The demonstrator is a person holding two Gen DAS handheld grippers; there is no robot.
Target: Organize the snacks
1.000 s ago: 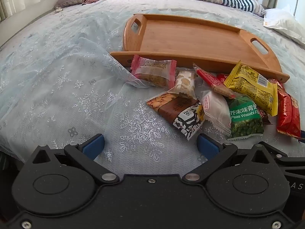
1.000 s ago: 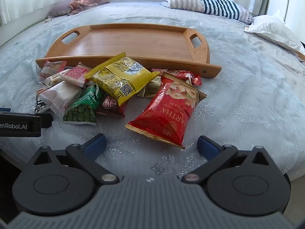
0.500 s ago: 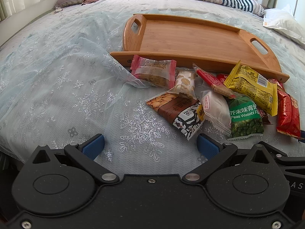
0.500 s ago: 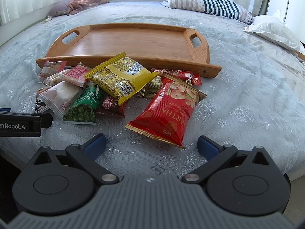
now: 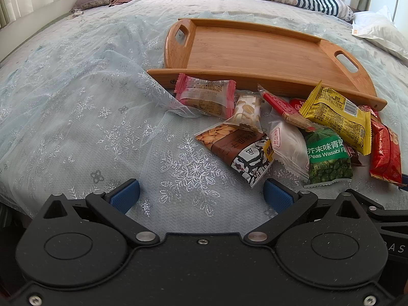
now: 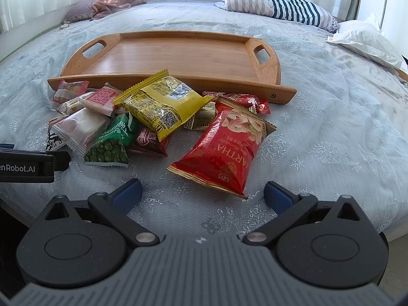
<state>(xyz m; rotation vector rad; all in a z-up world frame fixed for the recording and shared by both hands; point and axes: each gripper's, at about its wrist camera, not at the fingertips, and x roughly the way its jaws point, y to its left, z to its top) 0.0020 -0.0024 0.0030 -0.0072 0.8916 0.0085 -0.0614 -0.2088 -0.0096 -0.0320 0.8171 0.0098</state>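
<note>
Left wrist view: left tool (image 5: 201, 191) low over the bed (image 5: 76, 107), blue fingers wide apart, nothing between them. Almost no change against the pictures from a second ago: same framing, same pile, no packet shifted. Means no grasp begun yet; task at its very start.

Wooden tray (image 5: 255, 51) bare, lying on the snowflake bedspread just beyond the pile. Snacks heaped against its near rim: pink-ended clear pastry packet (image 5: 205, 94) touching the rim, brown almond packet (image 5: 237, 148) nearest the left tool, white pillow packet (image 5: 288, 148) beside it, green wasabi peas bag (image 5: 326, 158), yellow bag (image 5: 336, 117) on top of the heap.

Right wrist view: right tool (image 6: 202, 192) likewise spread wide and empty, hanging just short of the red nut bag (image 6: 224, 148), which lies at the right edge of the heap with its bottom seam toward the fingers. Left tool's body visible at the left border, beside the pile.

Judgement: likely next, red nut bag for the right side and almond packet for the left, each lifted over the rim onto the tray. Slippery foil and soft bedding under thin packets, so a pinch may catch lace along with the wrapper
</note>
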